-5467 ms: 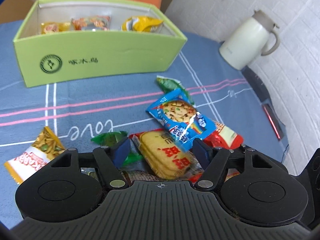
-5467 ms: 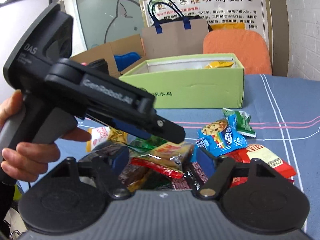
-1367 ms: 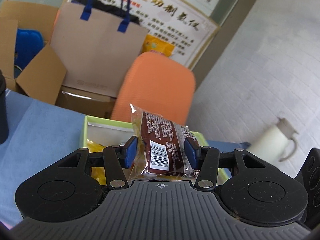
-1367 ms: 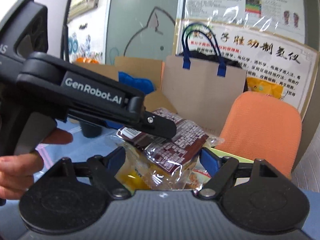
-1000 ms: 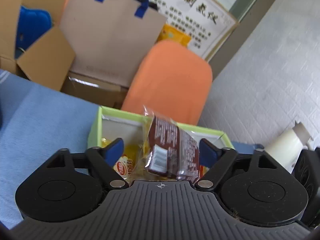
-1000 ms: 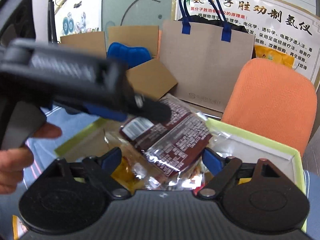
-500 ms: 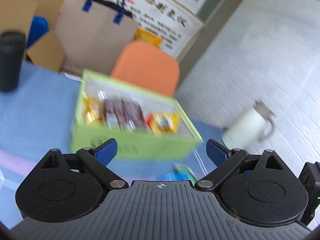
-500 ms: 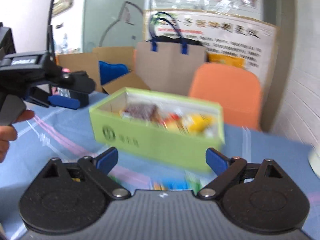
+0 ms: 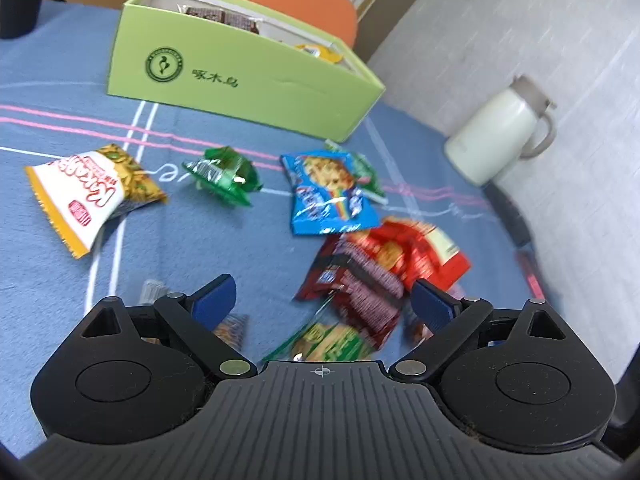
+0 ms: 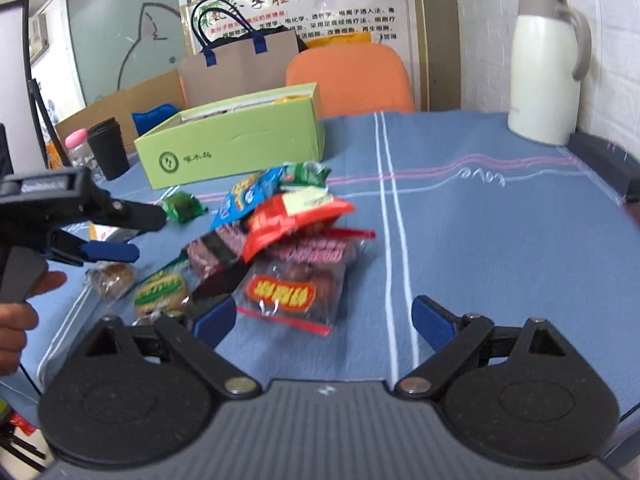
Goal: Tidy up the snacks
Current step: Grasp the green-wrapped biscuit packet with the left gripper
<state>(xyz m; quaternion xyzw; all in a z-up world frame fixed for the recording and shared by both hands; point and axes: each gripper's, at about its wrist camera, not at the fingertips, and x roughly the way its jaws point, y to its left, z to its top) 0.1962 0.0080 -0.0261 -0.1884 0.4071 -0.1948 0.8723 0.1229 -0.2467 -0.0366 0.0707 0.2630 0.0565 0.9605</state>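
A green box stands at the back of the blue cloth, with a brown packet and yellow packets inside; it also shows in the right wrist view. Loose snacks lie in front: a yellow-white bag, a green packet, a blue cookie packet, a red packet. My left gripper is open and empty above the red packet. My right gripper is open and empty, just right of a clear red-labelled packet. The left gripper also shows in the right wrist view.
A white thermos jug stands at the right by the brick wall. A black cup and a pink-capped bottle stand left of the box. An orange chair and a paper bag are behind the table.
The left gripper let the brown packet go into the green box. Both grippers have drawn back and dropped to the snack pile, jaws open.
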